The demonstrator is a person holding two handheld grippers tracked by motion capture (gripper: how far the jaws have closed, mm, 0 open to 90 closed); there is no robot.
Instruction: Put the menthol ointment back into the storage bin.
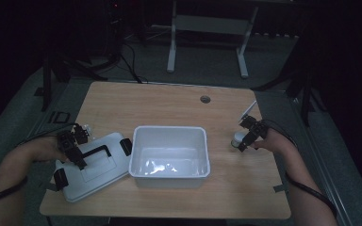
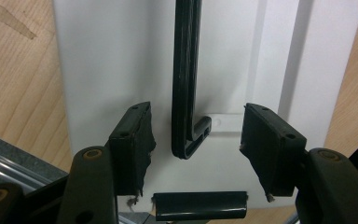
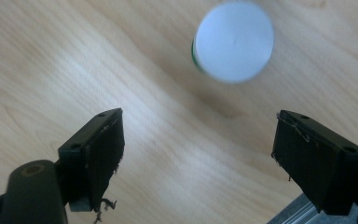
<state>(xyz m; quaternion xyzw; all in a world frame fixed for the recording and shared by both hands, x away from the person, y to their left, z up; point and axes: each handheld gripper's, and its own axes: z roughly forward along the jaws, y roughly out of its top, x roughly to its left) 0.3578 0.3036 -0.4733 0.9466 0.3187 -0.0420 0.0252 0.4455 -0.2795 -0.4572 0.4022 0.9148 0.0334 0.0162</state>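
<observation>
A white lid (image 1: 99, 170) with a black handle (image 1: 96, 150) lies flat at the table's left, touching the open white bin (image 1: 169, 128) in the middle. My left gripper (image 1: 79, 160) points down over the lid. In the left gripper view its jaws stand on either side of the handle (image 2: 185, 70), with a gap on each side, so the left gripper (image 2: 196, 112) is open. At the right, my right gripper (image 1: 243, 145) hovers wide open just beside a small round white-topped container (image 1: 237, 138). In the right gripper view the container (image 3: 235, 42), with a green rim, lies ahead of the right gripper (image 3: 198, 115), outside its jaws.
Black clips sit on the lid's ends (image 1: 126, 146) (image 1: 60, 179), and one (image 2: 200, 205) shows below the handle. A cable hole (image 1: 205, 99) is at the table's back. A thin white stick (image 1: 250, 109) stands just behind the right gripper. The table's right edge is close to the right hand.
</observation>
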